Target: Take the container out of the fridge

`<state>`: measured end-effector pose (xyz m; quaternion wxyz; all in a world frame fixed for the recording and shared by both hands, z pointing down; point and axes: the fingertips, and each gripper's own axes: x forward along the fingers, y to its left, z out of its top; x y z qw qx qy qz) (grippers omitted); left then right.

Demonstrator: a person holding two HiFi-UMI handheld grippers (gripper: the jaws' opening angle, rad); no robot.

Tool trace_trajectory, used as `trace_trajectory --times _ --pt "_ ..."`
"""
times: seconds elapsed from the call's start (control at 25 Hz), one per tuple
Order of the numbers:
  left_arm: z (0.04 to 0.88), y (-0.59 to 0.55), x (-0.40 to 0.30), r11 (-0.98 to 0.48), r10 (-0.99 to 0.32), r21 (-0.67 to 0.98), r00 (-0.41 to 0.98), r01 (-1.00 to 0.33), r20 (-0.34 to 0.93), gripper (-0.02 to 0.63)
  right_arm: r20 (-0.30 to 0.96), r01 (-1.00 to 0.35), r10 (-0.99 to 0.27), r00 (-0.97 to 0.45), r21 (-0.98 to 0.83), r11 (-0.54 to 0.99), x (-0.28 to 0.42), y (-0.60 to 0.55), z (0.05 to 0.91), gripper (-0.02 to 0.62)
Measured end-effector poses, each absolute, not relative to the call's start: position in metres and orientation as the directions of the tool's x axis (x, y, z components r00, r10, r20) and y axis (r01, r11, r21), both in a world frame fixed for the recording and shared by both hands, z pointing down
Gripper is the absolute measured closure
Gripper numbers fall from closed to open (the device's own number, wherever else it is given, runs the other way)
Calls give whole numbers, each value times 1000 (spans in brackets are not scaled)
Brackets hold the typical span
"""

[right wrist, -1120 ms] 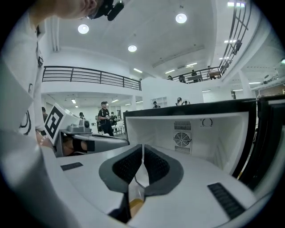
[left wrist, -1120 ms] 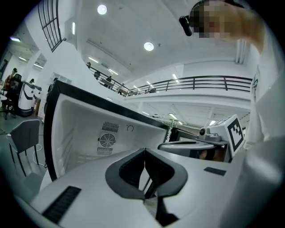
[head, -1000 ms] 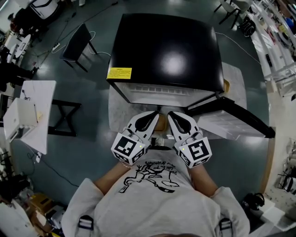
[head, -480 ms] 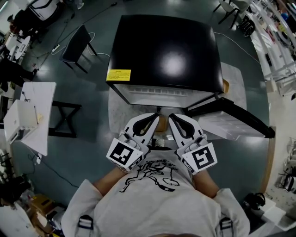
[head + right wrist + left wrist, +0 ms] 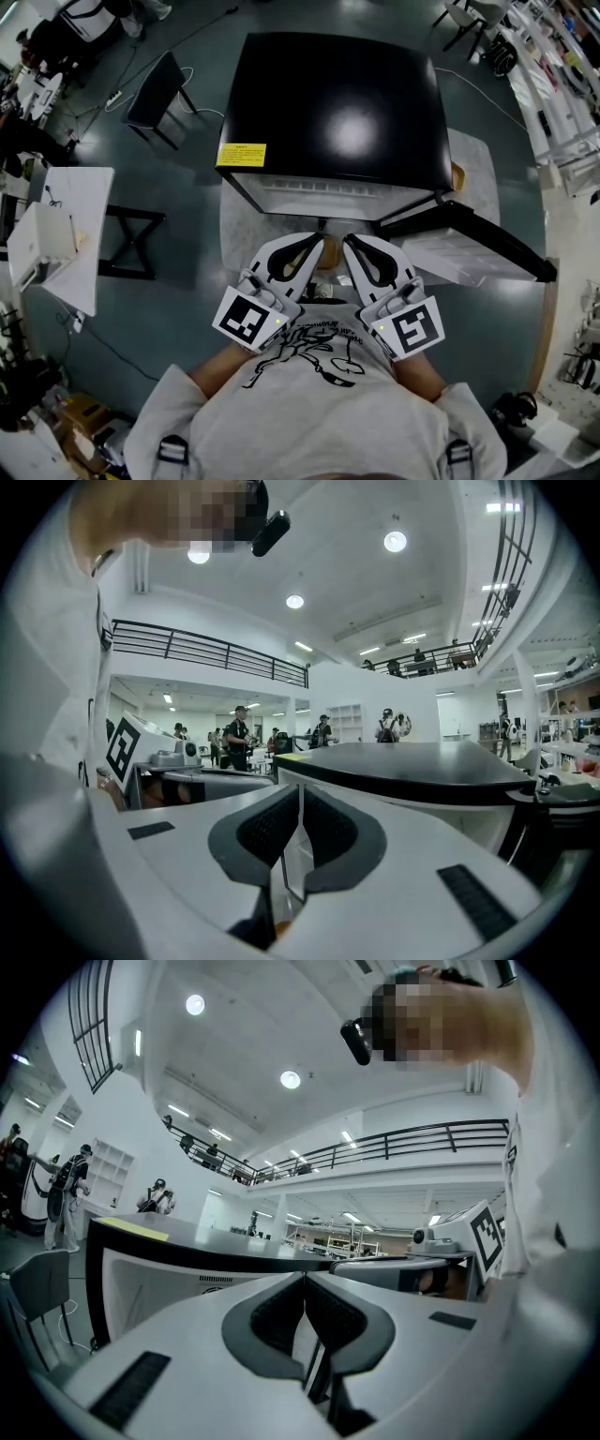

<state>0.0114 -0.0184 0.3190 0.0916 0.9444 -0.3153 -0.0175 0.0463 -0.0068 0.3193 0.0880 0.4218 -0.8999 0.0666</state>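
A small black fridge (image 5: 342, 112) stands in front of me, its door (image 5: 469, 248) swung open to the right and the white front of its inside (image 5: 323, 197) showing. No container is visible in any view. My left gripper (image 5: 314, 242) and right gripper (image 5: 352, 242) hover side by side close to my chest, pointing at the fridge opening. The left gripper view has its jaws (image 5: 305, 1279) shut with nothing between them, level with the fridge top (image 5: 187, 1241). The right gripper (image 5: 300, 789) is likewise shut and empty. A small tan thing (image 5: 325, 253) shows between the grippers; what it is cannot be told.
A yellow label (image 5: 241, 154) sits on the fridge's front left corner. The fridge stands on a pale mat (image 5: 239, 225). A black chair (image 5: 159, 94) and a white table (image 5: 70, 220) are at the left. Several people stand far off in the hall (image 5: 239, 733).
Both grippers have risen together toward the head camera, their marker cubes now larger and lower in the head view. Jaws stay shut. The fridge has not moved.
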Motion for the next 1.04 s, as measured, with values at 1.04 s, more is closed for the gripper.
trace_trajectory --times 1.04 --pt "305 -18 14 -788 -597 187 802 -586 -1 589 185 -777 -761 -622 -27 629 49 -8 306 558"
